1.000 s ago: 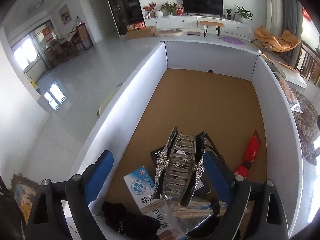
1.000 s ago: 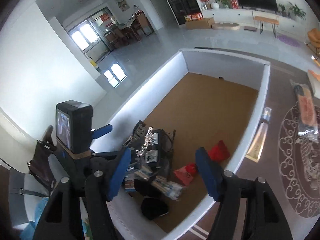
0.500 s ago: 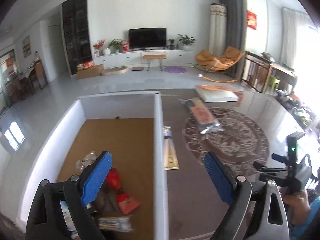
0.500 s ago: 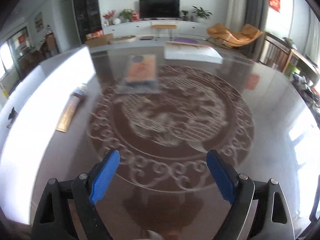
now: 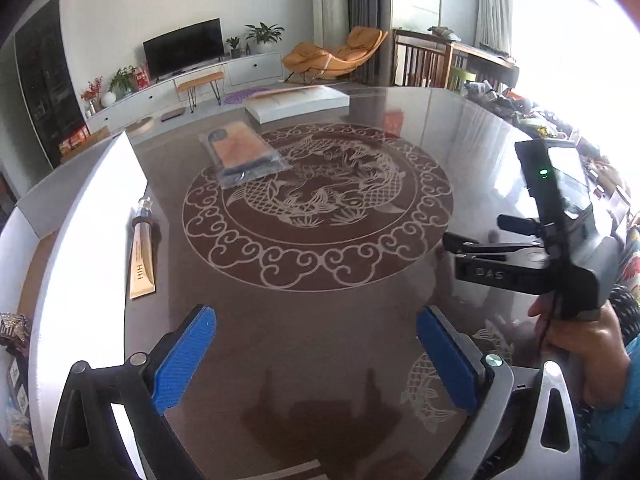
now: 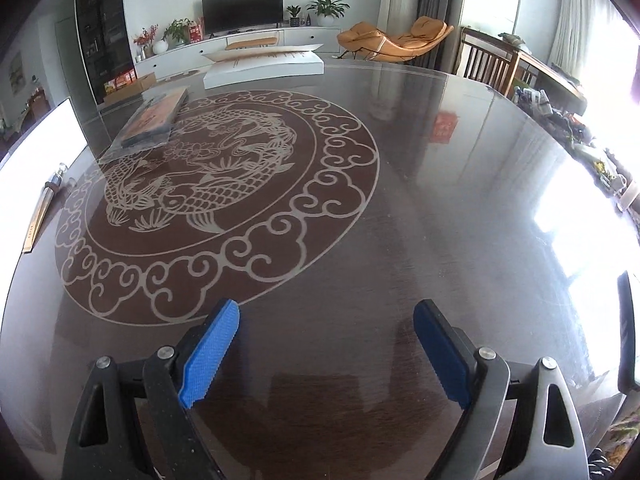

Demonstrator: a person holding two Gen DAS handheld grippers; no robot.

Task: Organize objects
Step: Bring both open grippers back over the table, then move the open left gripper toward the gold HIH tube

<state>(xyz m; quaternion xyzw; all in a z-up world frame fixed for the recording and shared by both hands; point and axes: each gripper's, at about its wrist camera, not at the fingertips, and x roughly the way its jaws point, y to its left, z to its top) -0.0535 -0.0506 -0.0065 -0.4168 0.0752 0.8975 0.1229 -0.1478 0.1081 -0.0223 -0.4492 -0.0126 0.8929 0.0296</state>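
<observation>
I am holding both grippers over the dark round table (image 5: 320,340), each pointing down at bare glossy tabletop. The left gripper (image 5: 316,356) is spread wide, its jaws having just been opening, with nothing between the blue pads (image 5: 182,360). The right gripper (image 6: 326,354) is also standing open after widening, and only the table's surface is showing between its fingers. In the left wrist view, the right gripper's black body is appearing at the right edge, gripped by a hand (image 5: 580,344) in a blue sleeve.

The things to be organized are lying well ahead of both grippers. A tan tube (image 5: 142,256) with a clear cap is lying lengthwise along the table's left rim, just beside the white wall of the box (image 5: 80,216). A flat orange item in a clear plastic bag (image 5: 244,154) is resting on the far left part of the table's carp-and-cloud medallion (image 5: 320,200). A flat white box (image 5: 296,102) is sitting at the far edge of the table. Inside the white-walled box, at the left edge of the left wrist view, a glittery object (image 5: 12,328) is partly showing, though I cannot tell what else is lying with it.
</observation>
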